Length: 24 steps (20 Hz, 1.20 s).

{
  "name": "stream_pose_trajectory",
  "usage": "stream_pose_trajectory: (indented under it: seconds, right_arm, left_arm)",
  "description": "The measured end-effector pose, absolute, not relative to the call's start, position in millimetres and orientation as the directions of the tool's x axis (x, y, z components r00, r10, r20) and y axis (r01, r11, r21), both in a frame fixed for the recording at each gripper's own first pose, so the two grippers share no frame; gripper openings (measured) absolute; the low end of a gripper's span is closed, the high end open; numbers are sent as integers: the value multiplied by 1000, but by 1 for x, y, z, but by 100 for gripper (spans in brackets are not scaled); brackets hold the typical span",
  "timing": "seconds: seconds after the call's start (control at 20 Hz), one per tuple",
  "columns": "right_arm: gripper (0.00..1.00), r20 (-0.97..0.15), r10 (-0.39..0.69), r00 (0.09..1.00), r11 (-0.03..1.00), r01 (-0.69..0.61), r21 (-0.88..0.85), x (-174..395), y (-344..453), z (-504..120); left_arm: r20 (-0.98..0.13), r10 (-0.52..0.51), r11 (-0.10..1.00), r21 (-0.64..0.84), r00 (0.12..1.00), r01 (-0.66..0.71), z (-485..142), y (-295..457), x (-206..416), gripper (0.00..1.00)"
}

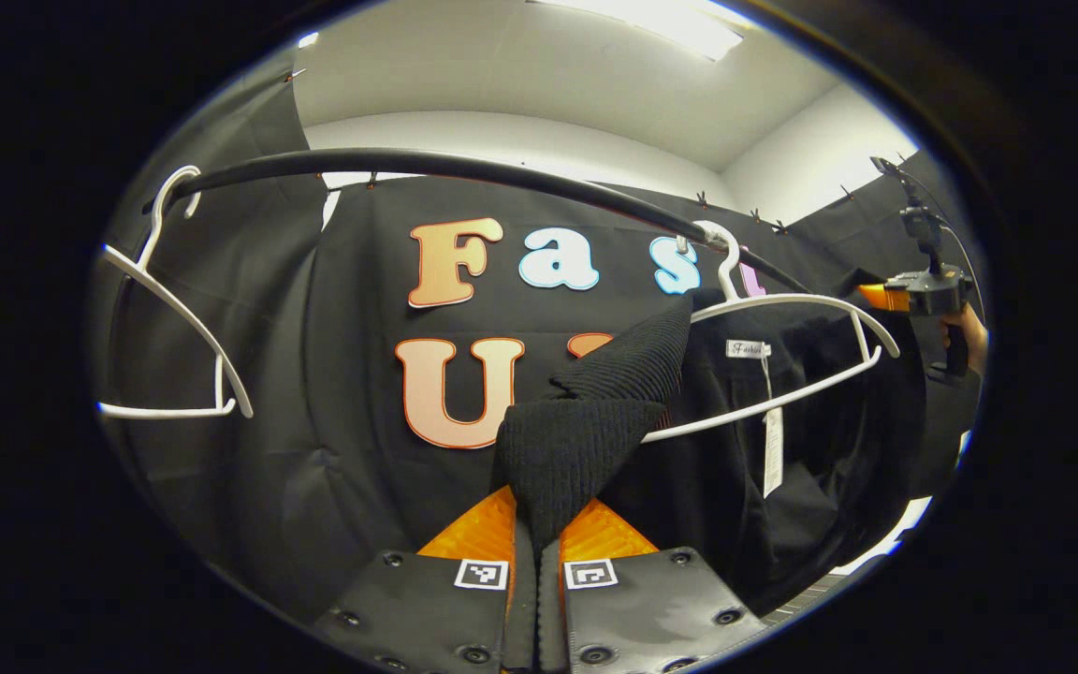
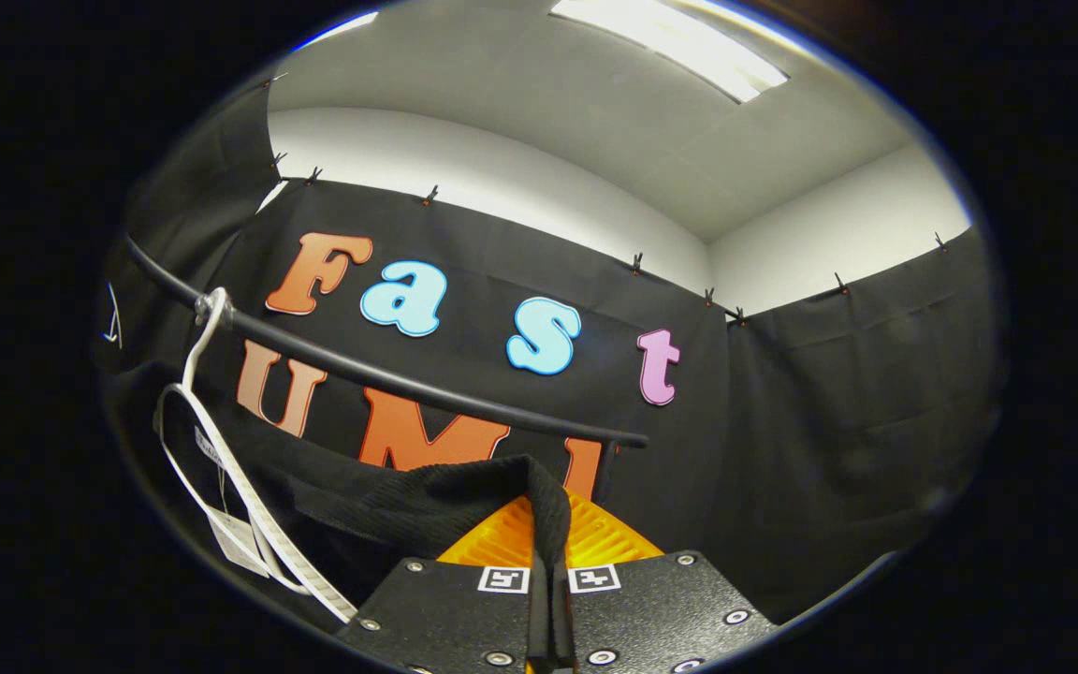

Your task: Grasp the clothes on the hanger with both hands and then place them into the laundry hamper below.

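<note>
A black ribbed garment hangs from a white hanger on the black rail. My left gripper is shut on a pulled-out fold of its near shoulder. In the right gripper view, my right gripper is shut on the garment's other ribbed edge, with the white hanger at lower left under the rail. The right gripper, held by a hand, also shows at far right in the left gripper view. White tags dangle inside the garment.
An empty white hanger hangs at the left end of the rail. Black cloth walls surround the booth, with a white wall and ceiling light above. The hamper lies out of sight.
</note>
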State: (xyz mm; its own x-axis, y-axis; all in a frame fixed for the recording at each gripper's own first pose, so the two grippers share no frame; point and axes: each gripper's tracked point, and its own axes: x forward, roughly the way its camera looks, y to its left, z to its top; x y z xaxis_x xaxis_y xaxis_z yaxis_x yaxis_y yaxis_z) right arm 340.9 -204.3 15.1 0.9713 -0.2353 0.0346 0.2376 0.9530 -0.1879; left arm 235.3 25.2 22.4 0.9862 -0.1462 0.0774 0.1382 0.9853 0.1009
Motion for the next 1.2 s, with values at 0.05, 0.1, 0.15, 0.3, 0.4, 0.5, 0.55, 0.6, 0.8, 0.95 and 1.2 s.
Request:
stream_pose_trajectory:
  seconds: [0.05,0.1,0.15,0.3,0.4,0.5,0.55,0.6,0.8,0.95,1.2]
  right_arm:
    - [1,33,-226,974,955,228,-188,337,-199,11]
    - [1,34,-218,975,958,221,-184,332,-193,7]
    - [1,34,-210,977,961,213,-175,327,-189,5]
    - [1,23,-198,980,969,199,-145,307,-179,-4]
    - [1,14,-192,981,973,192,-132,292,-175,-14]
    - [1,0,-184,983,977,183,-113,275,-169,-28]
    - [1,-9,-178,984,979,176,-105,271,-164,-36]
    - [1,-17,-172,985,980,170,-102,266,-160,-44]
    - [1,-62,-135,989,990,132,-56,259,-140,-75]
    - [1,-71,-123,990,992,120,-44,258,-132,-84]
    - [1,-84,-88,992,996,85,-38,254,-115,-92]
  left_arm:
    - [80,-144,985,102,986,135,23,26,236,8]
    - [83,-137,986,103,987,128,24,27,237,8]
    - [90,-116,988,107,989,106,27,30,238,8]
    - [126,-55,993,114,991,41,46,45,256,8]
    - [164,-45,995,100,985,29,64,53,265,8]
    - [190,-27,994,105,981,7,77,65,283,8]
    - [186,-22,994,113,982,1,77,70,293,8]
    - [177,-19,993,120,984,-2,74,72,303,5]
    - [102,-14,994,109,995,3,52,75,342,8]
    - [70,-14,995,101,997,7,38,76,358,8]
    - [-50,-17,990,142,999,24,6,78,379,8]
